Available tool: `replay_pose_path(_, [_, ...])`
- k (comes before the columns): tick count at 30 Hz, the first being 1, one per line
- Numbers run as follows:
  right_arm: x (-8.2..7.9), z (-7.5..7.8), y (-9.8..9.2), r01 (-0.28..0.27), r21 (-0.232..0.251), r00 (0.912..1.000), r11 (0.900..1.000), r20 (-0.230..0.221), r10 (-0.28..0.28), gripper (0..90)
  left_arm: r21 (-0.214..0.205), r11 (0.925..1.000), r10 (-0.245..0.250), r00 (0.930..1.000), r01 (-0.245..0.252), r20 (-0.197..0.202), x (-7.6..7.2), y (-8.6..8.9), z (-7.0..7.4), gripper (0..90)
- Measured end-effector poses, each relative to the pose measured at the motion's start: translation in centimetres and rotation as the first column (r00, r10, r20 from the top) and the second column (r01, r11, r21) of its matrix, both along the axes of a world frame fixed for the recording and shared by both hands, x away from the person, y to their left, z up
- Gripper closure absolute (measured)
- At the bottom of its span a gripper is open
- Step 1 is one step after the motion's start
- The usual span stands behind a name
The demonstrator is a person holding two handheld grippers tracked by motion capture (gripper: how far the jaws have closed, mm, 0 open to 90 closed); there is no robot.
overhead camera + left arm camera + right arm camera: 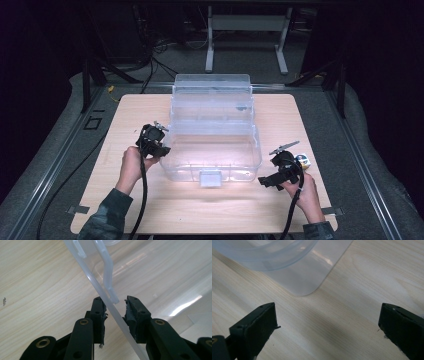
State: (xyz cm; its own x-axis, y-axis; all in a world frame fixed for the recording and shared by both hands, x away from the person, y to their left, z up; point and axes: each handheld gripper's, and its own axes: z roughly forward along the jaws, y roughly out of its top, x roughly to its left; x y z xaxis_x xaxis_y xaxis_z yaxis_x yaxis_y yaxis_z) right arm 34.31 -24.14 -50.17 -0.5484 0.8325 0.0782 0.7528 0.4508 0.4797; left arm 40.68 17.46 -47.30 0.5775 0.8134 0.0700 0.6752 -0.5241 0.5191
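Your clear, rounded-corner plastic storage box (215, 135) sits mid-way on the pale wood-grain counter (200, 210), lid raised behind. The left gripper view reveals what the high view hides: your left tongs (115, 305), narrowly parted, straddle the box's thin wall without clamping. Your right tongs (328, 315) gape wide above bare counter, just beside the box's corner.

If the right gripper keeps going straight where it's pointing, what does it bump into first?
Probably the clear plastic box. The right gripper, wide open, points over bare wooden table toward the box's rounded corner. Nothing lies between them, though depth is hard to judge.
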Motion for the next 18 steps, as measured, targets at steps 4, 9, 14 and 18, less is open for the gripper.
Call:
replay_pose_path(4, [-0.1, 0.2, -0.2, 0.003, -0.004, 1.0, 1.0, -0.002, -0.003, 1.5, -0.021, 0.9997, -0.009, 0.9999, 0.009, -0.012, 0.1, 0.3, 0.0, 66.9])
replay_pose_path(9, [-0.1, 0.5, -0.5, 0.008, -0.018, 1.0, 0.9998, -0.004, -0.008, 1.8, -0.096, 0.9943, -0.054, 0.9957, 0.046, -0.076, 0.5, 1.0, -0.1, 57.2])
replay_pose_path(14, [-0.2, 0.8, -0.9, 0.008, -0.028, 1.0, 0.9996, -0.002, -0.008, 0.7, -0.13, 0.989, -0.083, 0.9926, 0.071, -0.089, 0.3, 1.6, 0.6, 32.8])
replay_pose_path(18, [-0.3, 1.3, -1.3, 0.02, -0.028, 0.9998, 0.9994, 0.01, -0.019, 0.0, -0.146, 0.9865, -0.086, 0.9937, 0.074, -0.073, 0.0, 2.5, 1.7, 20.3])
